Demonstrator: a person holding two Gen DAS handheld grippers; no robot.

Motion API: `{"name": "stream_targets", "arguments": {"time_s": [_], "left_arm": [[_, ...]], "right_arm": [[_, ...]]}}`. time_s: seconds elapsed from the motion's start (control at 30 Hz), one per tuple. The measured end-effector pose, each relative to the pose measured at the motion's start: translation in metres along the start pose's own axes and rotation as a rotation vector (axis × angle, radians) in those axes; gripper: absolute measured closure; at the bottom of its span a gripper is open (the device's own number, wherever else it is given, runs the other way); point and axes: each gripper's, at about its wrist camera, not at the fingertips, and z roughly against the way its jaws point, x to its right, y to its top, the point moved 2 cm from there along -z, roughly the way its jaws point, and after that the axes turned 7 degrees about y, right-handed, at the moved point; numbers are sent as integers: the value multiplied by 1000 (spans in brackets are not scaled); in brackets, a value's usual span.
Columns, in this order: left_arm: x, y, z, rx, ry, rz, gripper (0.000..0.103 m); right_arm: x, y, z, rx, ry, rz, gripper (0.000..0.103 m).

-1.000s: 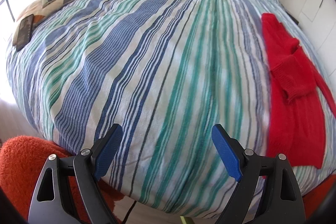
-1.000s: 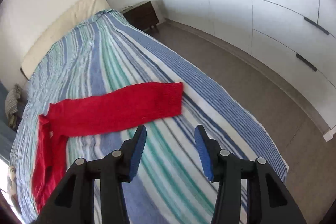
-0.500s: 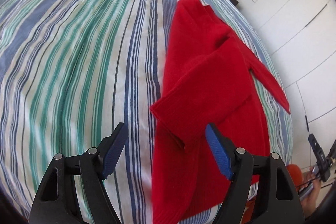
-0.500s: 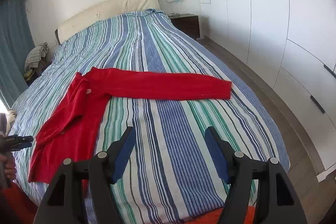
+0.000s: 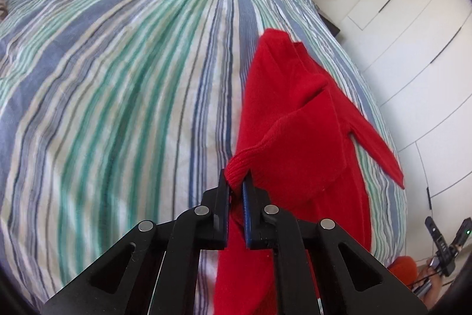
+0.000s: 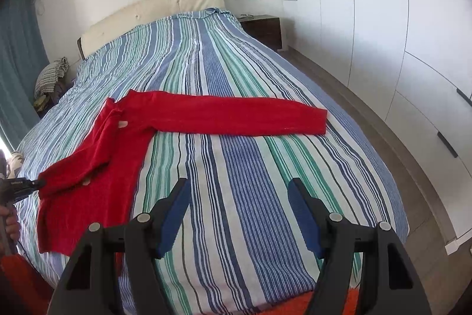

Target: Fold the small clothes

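A red knit sweater (image 5: 298, 138) lies on the striped bed (image 5: 118, 96). Its near sleeve is folded across the body. My left gripper (image 5: 235, 186) is shut on the cuff of that folded sleeve (image 5: 236, 166). In the right wrist view the sweater (image 6: 124, 135) lies at the left, its other sleeve (image 6: 236, 115) stretched out flat to the right across the bed (image 6: 250, 185). My right gripper (image 6: 239, 211) is open and empty above the bed's near end. The left gripper (image 6: 32, 184) shows at the far left edge, at the cuff.
A cream headboard (image 6: 153, 8) stands at the far end. White wardrobe doors (image 6: 398, 19) line the right side, with a strip of floor (image 6: 368, 120) beside the bed. A dark nightstand (image 6: 262, 30) is by the headboard. An orange fuzzy item (image 6: 330, 303) lies at the near edge.
My left gripper has moved in over the sweater and shut on the folded sleeve's cuff. My right gripper has swung to look along the bed and stays open.
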Motion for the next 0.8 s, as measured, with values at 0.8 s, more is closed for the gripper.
{"name": "stream_targets", "arguments": {"time_s": [0.8], "left_arm": [[-280,119,14,55,808,46,99]], "right_arm": [[-14,-1,-19,-80,-72,66,35]]}}
